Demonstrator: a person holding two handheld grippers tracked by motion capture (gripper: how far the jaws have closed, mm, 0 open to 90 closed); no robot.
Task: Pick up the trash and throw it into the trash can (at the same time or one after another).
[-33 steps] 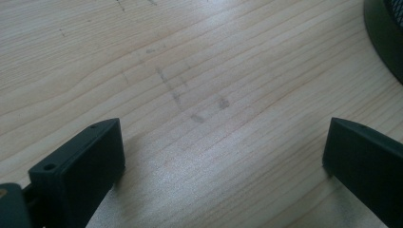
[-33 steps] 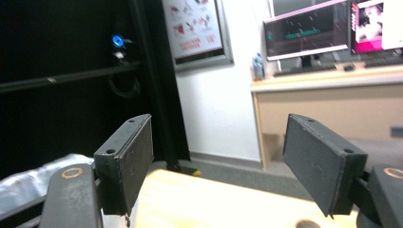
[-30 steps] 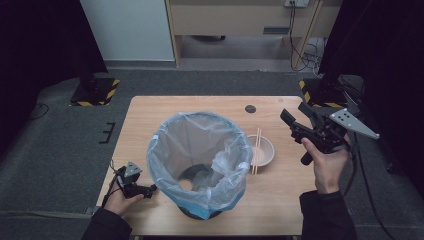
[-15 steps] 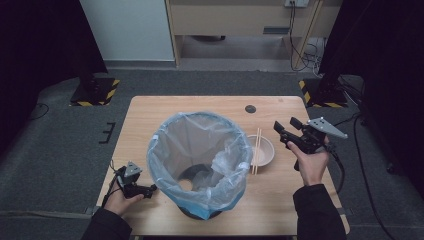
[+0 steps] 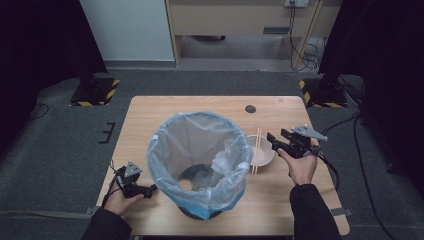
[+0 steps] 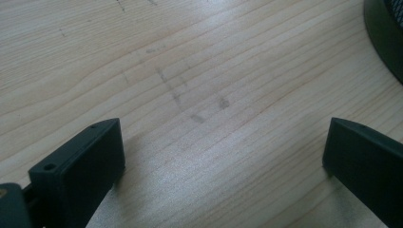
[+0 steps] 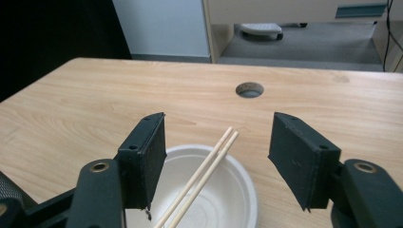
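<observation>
**Right Gripper Approach to Chopsticks on Bowl**

The pair of pale wooden chopsticks (image 5: 257,149) lay side by side across the rim of the shallow white disposable bowl (image 5: 264,152), which stood on the light wooden desk (image 5: 200,107) just beside the black waste bin lined with a translucent blue plastic bag (image 5: 200,165). In the high view, the long axis of the pair ran nearly straight away from the person, toward the round cable hole (image 5: 250,109) in the desk.

The right gripper (image 5: 281,141) hovered just right of the bowl and pointed at it. Its jaws stood apart, had just been closing, and pressed on nothing. In the right gripper view, the chopsticks (image 7: 202,178) ran diagonally between and beyond the two jaws, over the bowl (image 7: 223,190), with their far tips nearer the middle of the gap. The jaw faces therefore stood roughly to either side of the long axis, which suited a crosswise pinch after a short advance forward and down.

The left gripper (image 5: 145,190) rested low at the near left of the bin, jaws wide open over bare desk (image 6: 190,71). The right hand (image 5: 300,167) was clearly the nearer one.
</observation>
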